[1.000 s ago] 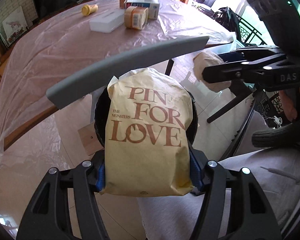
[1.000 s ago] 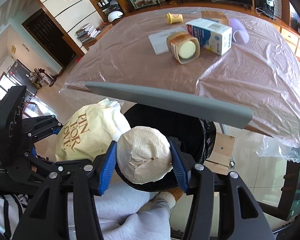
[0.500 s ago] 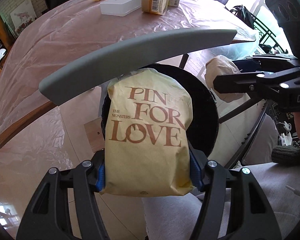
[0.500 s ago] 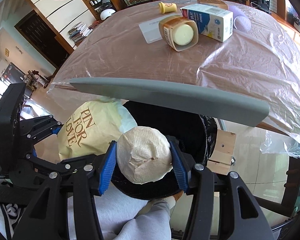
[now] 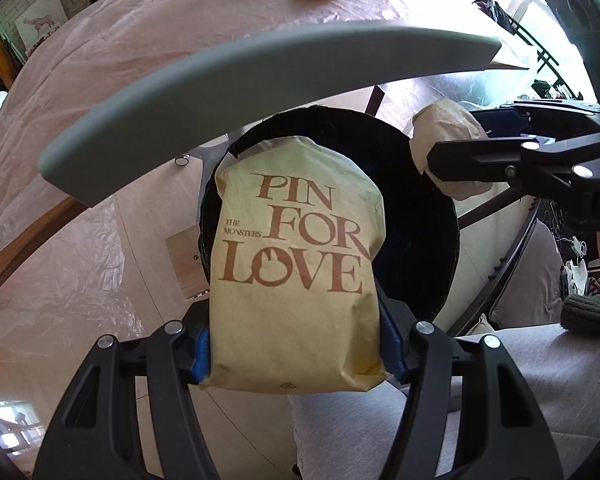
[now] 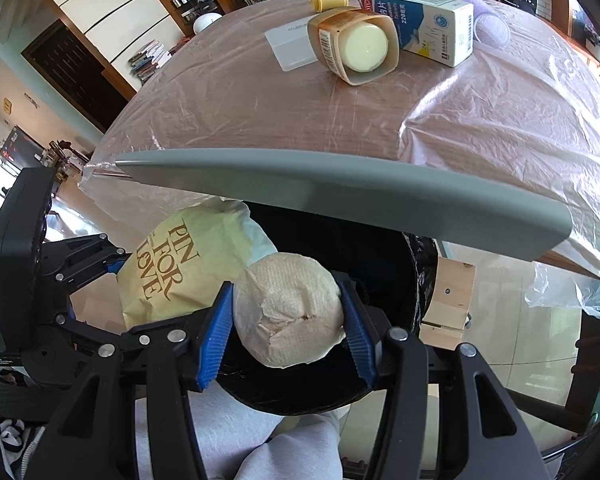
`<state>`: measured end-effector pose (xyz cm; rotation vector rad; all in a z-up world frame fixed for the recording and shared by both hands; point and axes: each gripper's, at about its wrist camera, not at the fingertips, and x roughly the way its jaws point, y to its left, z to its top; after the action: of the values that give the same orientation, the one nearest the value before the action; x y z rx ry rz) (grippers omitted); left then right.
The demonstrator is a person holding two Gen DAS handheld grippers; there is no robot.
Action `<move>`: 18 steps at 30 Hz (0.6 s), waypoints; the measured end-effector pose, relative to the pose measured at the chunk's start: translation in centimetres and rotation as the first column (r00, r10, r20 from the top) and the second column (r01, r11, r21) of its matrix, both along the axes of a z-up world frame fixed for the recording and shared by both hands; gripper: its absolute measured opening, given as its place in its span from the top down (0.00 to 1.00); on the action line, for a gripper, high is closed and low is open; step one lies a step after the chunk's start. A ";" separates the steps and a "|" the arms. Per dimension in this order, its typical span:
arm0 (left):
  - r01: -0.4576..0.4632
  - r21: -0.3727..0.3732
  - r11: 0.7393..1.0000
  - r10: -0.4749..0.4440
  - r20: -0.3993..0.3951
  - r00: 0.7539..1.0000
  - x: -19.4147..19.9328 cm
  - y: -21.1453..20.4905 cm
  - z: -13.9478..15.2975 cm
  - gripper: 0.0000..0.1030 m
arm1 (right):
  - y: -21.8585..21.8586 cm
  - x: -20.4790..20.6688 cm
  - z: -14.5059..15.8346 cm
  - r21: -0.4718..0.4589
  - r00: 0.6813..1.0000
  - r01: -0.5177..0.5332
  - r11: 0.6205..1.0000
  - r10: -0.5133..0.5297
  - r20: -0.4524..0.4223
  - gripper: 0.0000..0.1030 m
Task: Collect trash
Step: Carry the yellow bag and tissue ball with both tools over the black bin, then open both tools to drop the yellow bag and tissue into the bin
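Left claw (image 5: 296, 354): clamped on the yellow paper bag (image 5: 296, 264), held over the black-lined bin (image 5: 420, 240).
Right claw (image 6: 286, 332): gripping the crumpled paper ball (image 6: 290, 314) above the bin's mouth.
Bin: below the table (image 6: 260, 120) edge, beside a grey chair back (image 6: 340, 200).

Below both tools: the black bin (image 5: 416, 216) mouth gapes wide, nothing across it.
Ahead and above: the grey lid (image 6: 340, 196) overhangs the far rim, with the table (image 6: 260, 120) edge behind it.
Between the tools: the yellow bag (image 5: 296, 280) and paper wad (image 6: 290, 314) hang close.
Behind: grey trouser legs (image 6: 284, 452) crowd the near rim.
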<state>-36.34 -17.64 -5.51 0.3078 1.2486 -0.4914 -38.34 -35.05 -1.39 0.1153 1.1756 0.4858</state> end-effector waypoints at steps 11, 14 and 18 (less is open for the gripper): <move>0.007 0.027 1.000 -0.007 -0.010 1.000 0.7 -0.4 -1.0 0.38 | 0.5 0.0 -0.8 -0.047 1.000 -0.017 0.999 0.017 0.007 0.50; 0.011 0.033 0.999 -0.010 -0.008 1.000 0.7 -0.5 -1.0 0.38 | 0.5 -0.1 -1.0 -0.057 1.000 -0.017 0.998 0.017 0.008 0.50; 0.012 0.037 0.999 -0.012 -0.001 1.000 0.7 -0.7 -0.8 0.38 | 0.7 0.0 -1.1 -0.063 1.000 -0.015 0.998 0.015 0.005 0.50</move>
<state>-35.62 -18.36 -6.31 0.3463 1.2588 -0.4789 -38.36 -34.38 -2.53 0.0511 1.1862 0.4612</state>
